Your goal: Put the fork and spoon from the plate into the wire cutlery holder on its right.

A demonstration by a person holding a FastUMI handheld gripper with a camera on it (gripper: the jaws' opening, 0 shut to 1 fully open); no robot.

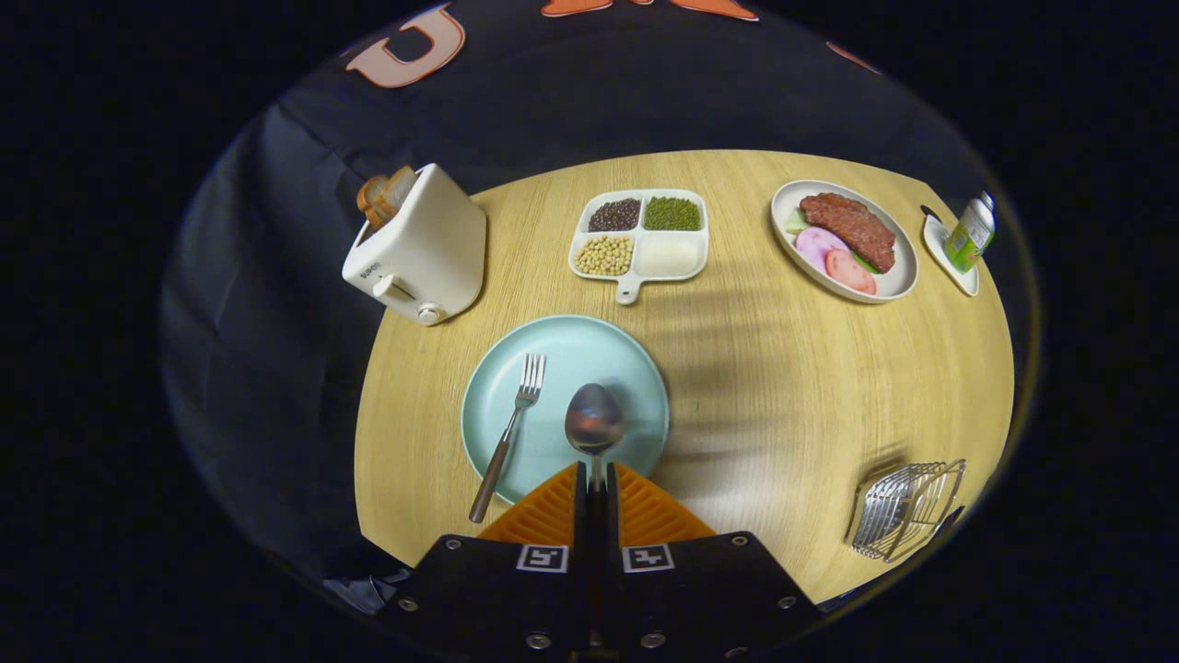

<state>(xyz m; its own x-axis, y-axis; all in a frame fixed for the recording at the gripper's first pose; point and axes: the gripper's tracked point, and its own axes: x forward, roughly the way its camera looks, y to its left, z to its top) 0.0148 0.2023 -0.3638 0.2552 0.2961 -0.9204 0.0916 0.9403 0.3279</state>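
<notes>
From where I sit, the round wooden tabletop is the biggest thing ahead of the claw. Its near edge curves away on both sides of the fingers and drops off into dark cloth. The widest bare stretch of wood lies ahead and to the right of the claw, between the plate and the holder.

Far ahead on the left stands a white toaster with bread in its slot, close to the tabletop's left edge. Just ahead of the fingers lies the pale blue plate, its near rim tucked under the fingertips.

Beyond the plate sits a white four-part dish of beans and grains. To its right is an oval plate of meat and slices, and past that a small dish with a green bottle at the far right edge.

The wire cutlery holder sits well to the right of the claw, hard by the near right edge.

The claw is pressed together on the spoon: its handle runs down between the fingers, and its bowl rests over the plate just ahead. The fork lies left of the fingers, tines on the plate, handle overhanging the rim toward me.
</notes>
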